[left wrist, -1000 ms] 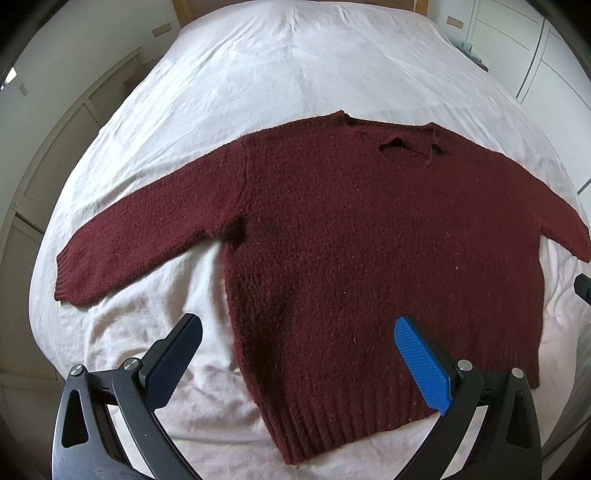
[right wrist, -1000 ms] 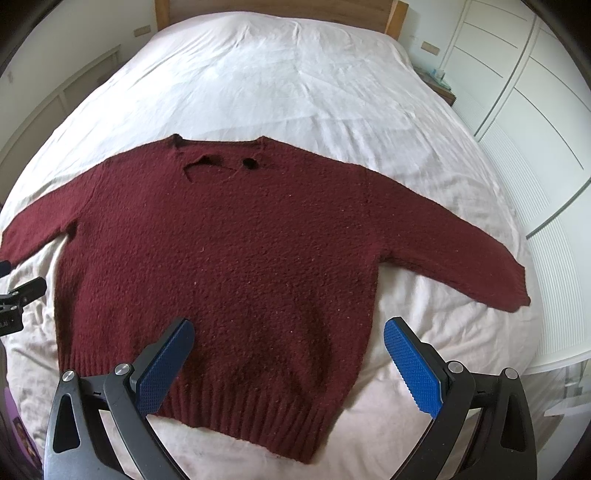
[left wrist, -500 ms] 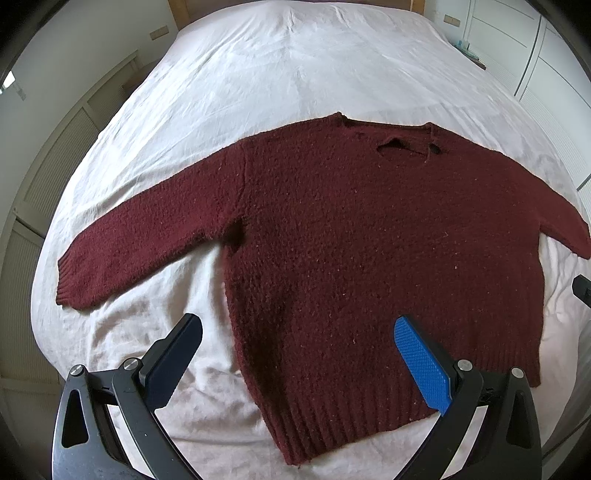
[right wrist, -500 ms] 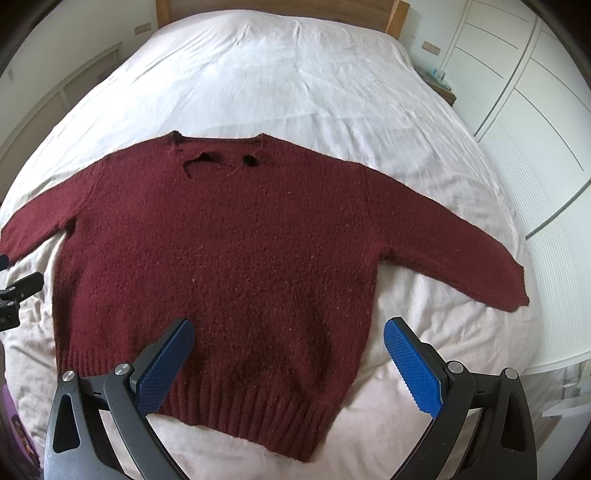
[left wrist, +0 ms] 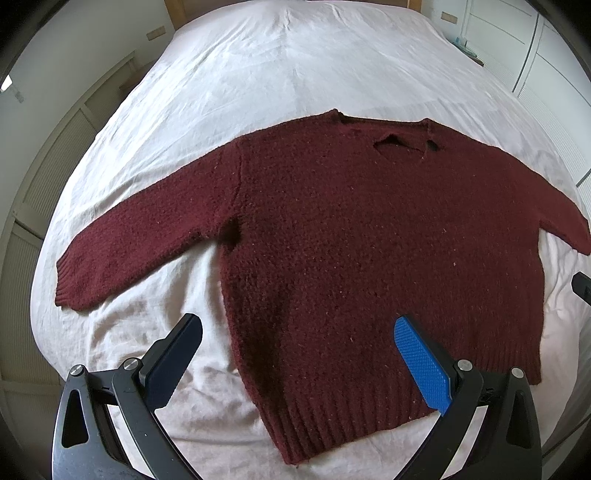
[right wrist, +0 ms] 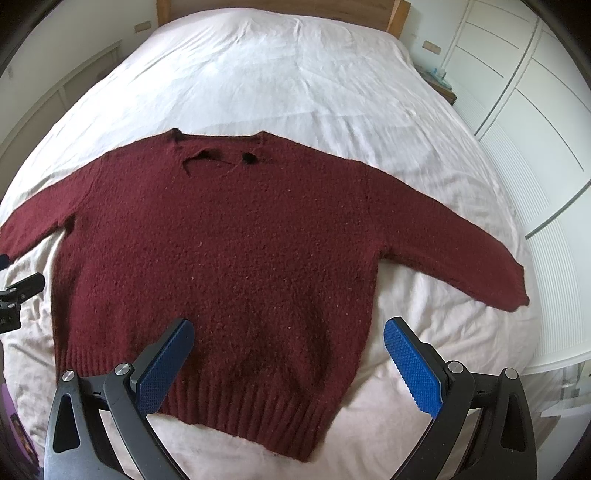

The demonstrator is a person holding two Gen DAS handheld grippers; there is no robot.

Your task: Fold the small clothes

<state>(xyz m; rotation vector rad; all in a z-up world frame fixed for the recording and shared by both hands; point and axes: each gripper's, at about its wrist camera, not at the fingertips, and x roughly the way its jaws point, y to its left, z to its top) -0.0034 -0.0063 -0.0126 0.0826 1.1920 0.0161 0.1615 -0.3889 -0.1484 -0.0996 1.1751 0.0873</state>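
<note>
a maroon sweater (left wrist: 369, 251) lies flat, sleeves spread, on the white bed (left wrist: 295, 66); left gripper (left wrist: 299, 362) and right gripper (right wrist: 288, 362) hover above its hem, both released, grasping nothing.

1. The sweater (left wrist: 369, 251) lies flat on the bed (left wrist: 295, 66), sleeves spread to both sides.
2. Its collar points to the headboard (right wrist: 277, 9).
3. Both hand-held grippers hover near its hem.

Soft even daylight, faint shadows, sharp centre, strong fisheye bending and dark vignette at edges
</note>
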